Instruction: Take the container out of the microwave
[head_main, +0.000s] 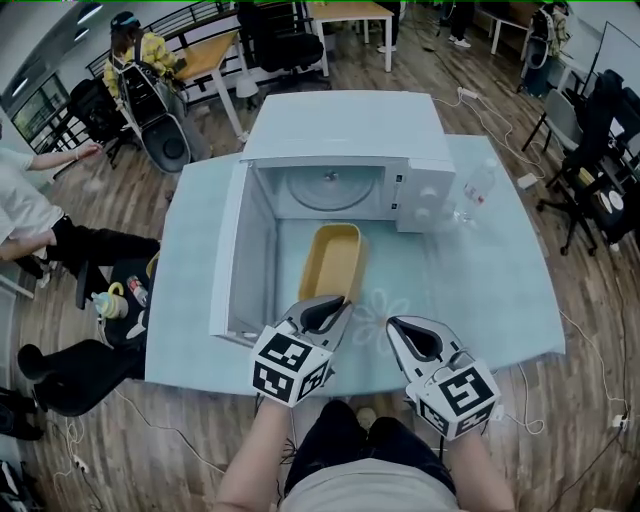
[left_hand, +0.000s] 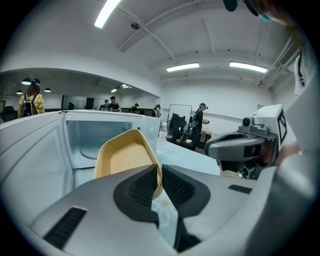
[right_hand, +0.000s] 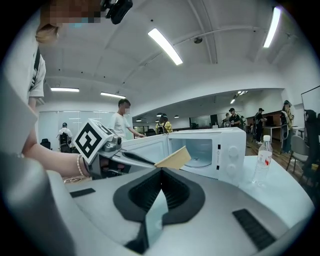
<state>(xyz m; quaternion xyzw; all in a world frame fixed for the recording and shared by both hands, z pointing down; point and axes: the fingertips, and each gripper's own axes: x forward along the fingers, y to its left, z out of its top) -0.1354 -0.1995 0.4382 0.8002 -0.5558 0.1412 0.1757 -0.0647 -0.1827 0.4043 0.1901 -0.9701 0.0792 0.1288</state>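
Note:
The tan, boat-shaped container is outside the white microwave, in front of its open cavity and tilted over the table. My left gripper is shut on the container's near rim. In the left gripper view the rim of the container is pinched between the dark pads. My right gripper hovers just right of the left one, shut with nothing in it. From the right gripper view the container sticks out of the left gripper before the microwave.
The microwave door stands swung open to the left. A clear water bottle stands right of the microwave on the pale blue table. People sit and stand around the room, with chairs and desks beyond the table.

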